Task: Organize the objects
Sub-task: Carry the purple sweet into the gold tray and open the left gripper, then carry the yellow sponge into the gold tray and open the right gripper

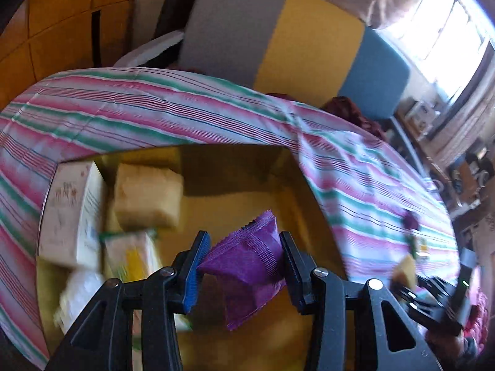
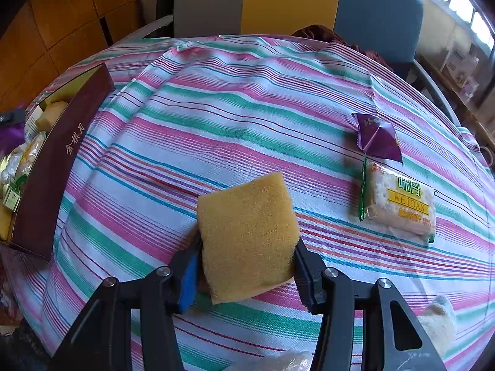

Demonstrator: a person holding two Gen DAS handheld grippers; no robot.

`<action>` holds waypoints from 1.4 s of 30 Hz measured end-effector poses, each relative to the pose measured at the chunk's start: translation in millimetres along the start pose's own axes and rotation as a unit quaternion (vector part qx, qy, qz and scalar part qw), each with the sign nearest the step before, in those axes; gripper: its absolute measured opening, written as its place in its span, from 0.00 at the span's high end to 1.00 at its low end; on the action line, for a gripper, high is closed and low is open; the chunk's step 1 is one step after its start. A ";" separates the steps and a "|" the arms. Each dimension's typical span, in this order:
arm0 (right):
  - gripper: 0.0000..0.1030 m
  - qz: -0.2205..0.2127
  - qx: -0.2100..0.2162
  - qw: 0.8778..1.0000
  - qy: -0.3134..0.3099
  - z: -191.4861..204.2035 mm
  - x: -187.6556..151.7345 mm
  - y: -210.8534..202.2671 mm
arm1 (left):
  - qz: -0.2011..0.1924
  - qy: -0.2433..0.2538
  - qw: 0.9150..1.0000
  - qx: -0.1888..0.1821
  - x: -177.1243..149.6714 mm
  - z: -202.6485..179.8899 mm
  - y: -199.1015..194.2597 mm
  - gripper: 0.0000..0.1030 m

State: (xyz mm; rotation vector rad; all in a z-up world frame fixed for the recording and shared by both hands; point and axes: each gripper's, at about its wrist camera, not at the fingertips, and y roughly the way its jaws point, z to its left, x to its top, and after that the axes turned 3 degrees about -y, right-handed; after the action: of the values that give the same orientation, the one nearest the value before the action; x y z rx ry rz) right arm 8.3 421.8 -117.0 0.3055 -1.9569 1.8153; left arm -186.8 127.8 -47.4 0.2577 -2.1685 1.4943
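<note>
1. The left gripper (image 1: 244,266) has its fingers (image 1: 195,266) clenched on a purple packet (image 1: 247,262), one pad pressing each side, and holds it above the yellow inside of an open box (image 1: 235,191).
2. Inside that box, in the blurred left wrist view, lie a yellow sponge block (image 1: 147,196), a white carton (image 1: 71,210) against the left wall, a pale packet with yellow print (image 1: 131,253) and a white wrapped item (image 1: 79,290).
3. The right gripper (image 2: 246,266) grips a yellow sponge (image 2: 247,235) between its fingers (image 2: 188,273), above the striped cloth on the table (image 2: 216,117).
4. In the right wrist view the box shows a dark red outer wall with gold characters (image 2: 62,167) at the table's left edge.
5. Well to the right on the cloth lies a second purple packet (image 2: 377,137), and just below it, touching or nearly so, a cracker packet marked WEIDAN (image 2: 399,202).
6. A pale, fuzzy object (image 2: 439,321) sits at the lower right, partly behind the gripper arm.
</note>
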 end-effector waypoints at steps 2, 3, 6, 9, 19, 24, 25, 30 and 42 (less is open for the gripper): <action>0.49 0.000 0.000 1.000 0.000 0.3 0.0 0.0 | 0.002 0.008 1.000 0.010 8.8 0.7 10.6 0.56; 0.49 0.000 0.000 1.000 0.000 0.2 0.0 -0.1 | 0.004 0.015 1.000 0.020 13.9 0.1 17.7 0.56; 0.49 -0.001 -0.001 1.000 0.000 0.6 0.0 0.4 | 0.012 0.024 0.999 0.031 26.7 4.6 34.7 0.56; 0.49 0.000 0.000 1.000 0.000 0.6 0.2 0.8 | 0.017 0.046 0.998 0.037 36.5 5.1 49.3 0.56; 0.48 -0.001 0.000 1.000 0.000 1.5 0.9 1.8 | 0.007 0.072 0.994 0.084 49.6 11.0 77.2 0.47; 0.48 -0.001 -0.001 1.000 -0.001 2.3 0.6 1.7 | -0.007 0.062 0.994 0.085 44.8 12.8 63.0 0.45; 0.48 -0.001 -0.001 1.000 -0.001 2.1 0.6 1.8 | -0.013 0.062 0.994 0.085 43.9 12.2 58.5 0.43; 0.48 -0.001 -0.002 1.000 -0.003 2.2 0.3 2.0 | -0.046 0.058 0.993 0.088 36.2 9.8 22.8 0.40; 0.47 -0.005 -0.010 1.000 -0.011 4.6 -0.1 2.0 | -0.103 0.060 0.992 0.036 -43.2 -24.0 -68.0 0.40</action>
State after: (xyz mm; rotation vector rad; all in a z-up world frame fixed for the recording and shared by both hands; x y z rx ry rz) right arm 6.6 417.5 -118.9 0.3303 -1.9831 1.7919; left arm -114.2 118.6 -5.9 0.3942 -1.9320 1.4348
